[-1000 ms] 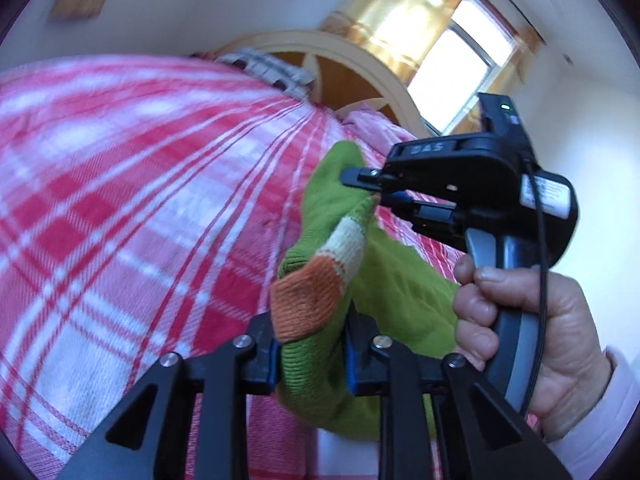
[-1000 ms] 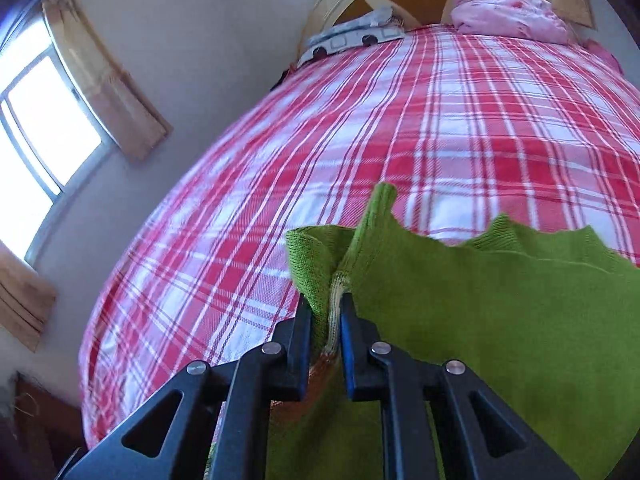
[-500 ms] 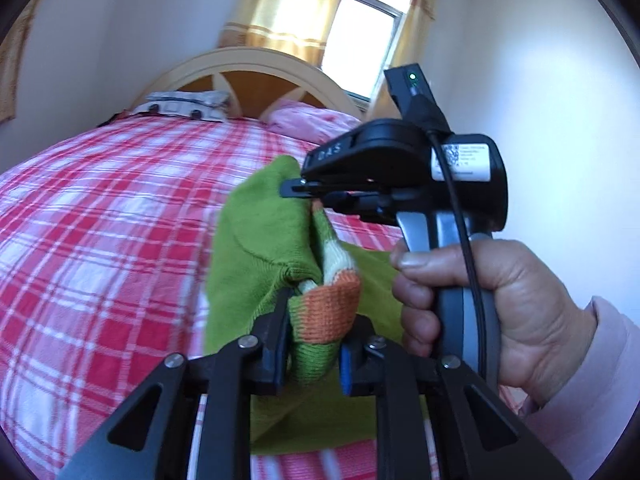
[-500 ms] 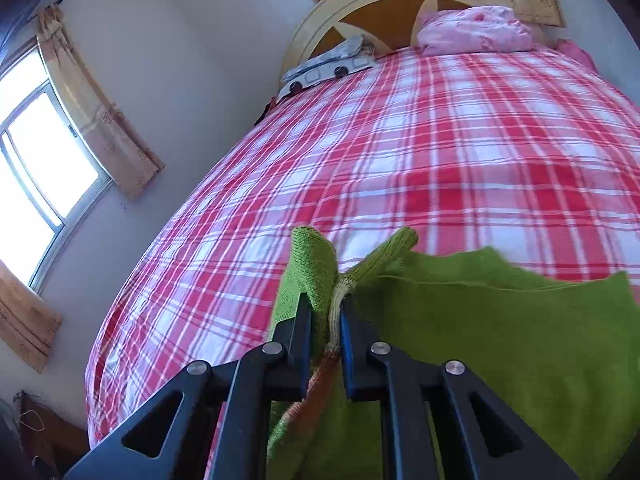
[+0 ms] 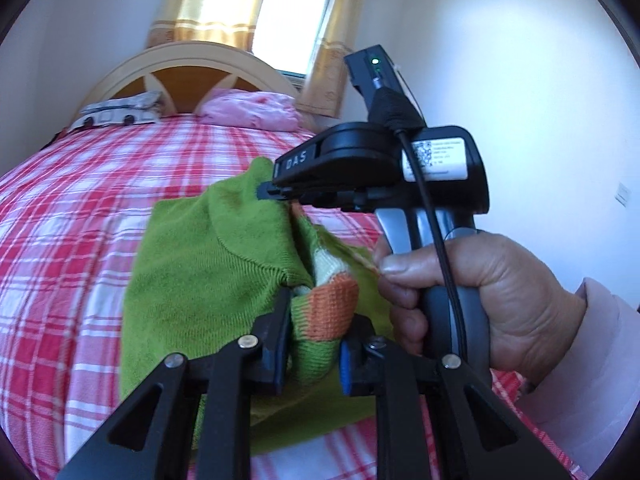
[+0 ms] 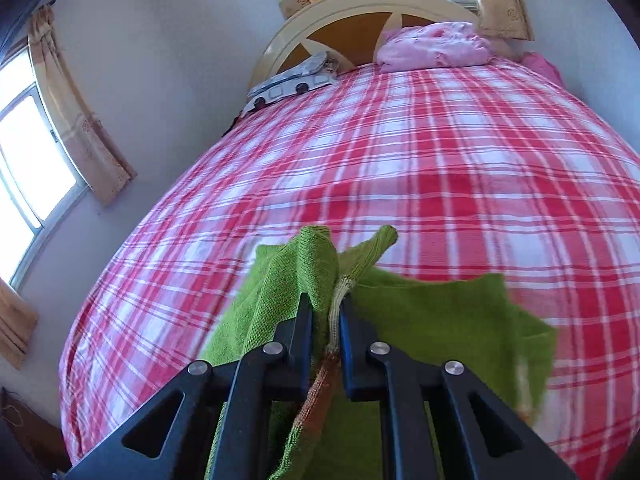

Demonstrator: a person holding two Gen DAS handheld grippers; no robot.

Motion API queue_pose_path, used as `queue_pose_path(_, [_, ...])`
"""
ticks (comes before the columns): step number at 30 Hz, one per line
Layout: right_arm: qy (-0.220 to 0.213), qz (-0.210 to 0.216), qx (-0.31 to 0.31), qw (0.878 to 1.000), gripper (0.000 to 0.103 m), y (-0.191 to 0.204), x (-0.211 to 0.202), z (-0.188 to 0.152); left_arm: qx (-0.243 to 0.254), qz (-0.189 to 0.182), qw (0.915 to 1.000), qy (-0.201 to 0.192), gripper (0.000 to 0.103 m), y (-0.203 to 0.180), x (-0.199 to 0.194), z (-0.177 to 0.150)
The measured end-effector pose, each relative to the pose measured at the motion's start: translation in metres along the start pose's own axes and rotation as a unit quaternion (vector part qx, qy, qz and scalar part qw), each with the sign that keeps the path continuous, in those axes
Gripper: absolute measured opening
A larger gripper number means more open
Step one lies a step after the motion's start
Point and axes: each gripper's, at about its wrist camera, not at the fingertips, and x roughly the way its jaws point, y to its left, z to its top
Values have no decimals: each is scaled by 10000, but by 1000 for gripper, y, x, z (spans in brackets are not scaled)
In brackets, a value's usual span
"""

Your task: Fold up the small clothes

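Bed (image 6: 460, 168), plaid-covered, runs out of frame at its near edge in both views; its far half lies bare up to the headboard (image 5: 188, 64), where a pink pillow (image 6: 432, 46) and a patterned bundle (image 6: 292, 82) sit. Sweater (image 5: 200, 280), green knit, hangs bunched between the two tools above the near part of the bed; its lower part is hidden behind the black fingers. Since a second ago it has been carried across and the left view has swung level. Right hand (image 5: 492, 300) grips its tool's handle. Left gripper (image 5: 314, 344) is clamped on the orange-banded cuff (image 5: 334, 304). Right gripper (image 6: 326, 332) pinches a green fold, jaws nearly together.
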Motion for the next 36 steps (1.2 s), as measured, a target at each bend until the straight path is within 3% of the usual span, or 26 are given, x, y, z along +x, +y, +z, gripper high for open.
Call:
queue_pose_path(12, [-82, -257, 372, 9989, 11, -70, -27, -24, 453, -430, 9970, 465, 20, -64, 35, -12])
queue_pose_path(23, [137, -440, 688, 9966, 11, -114, -7, -55, 397, -478, 9922, 1081, 20, -71, 54, -29])
queue_pose_path(25, [147, -381, 796, 9960, 11, -117, -7, -55, 369, -525, 9916, 1121, 22, -70, 48, -31])
queue_pose_path(28, [195, -454, 871, 9950, 15, -119, -17, -57, 323, -622, 9904, 1193, 35, -65, 29, -36])
queue_pose_path(32, [-229, -1674, 164, 9855, 17, -92, -69, -67, 196, -708, 9923, 1000, 39, -42, -12, -46])
queue_pose_path(34, [-425, -1550, 2, 9870, 17, -75, -100, -84, 210, -534, 9942, 907, 48, -28, -29, -50])
queue_pose_path(36, [-452, -1184, 76, 9919, 17, -63, -119, -100, 136, -388, 9959, 802, 48, -13, -42, -53])
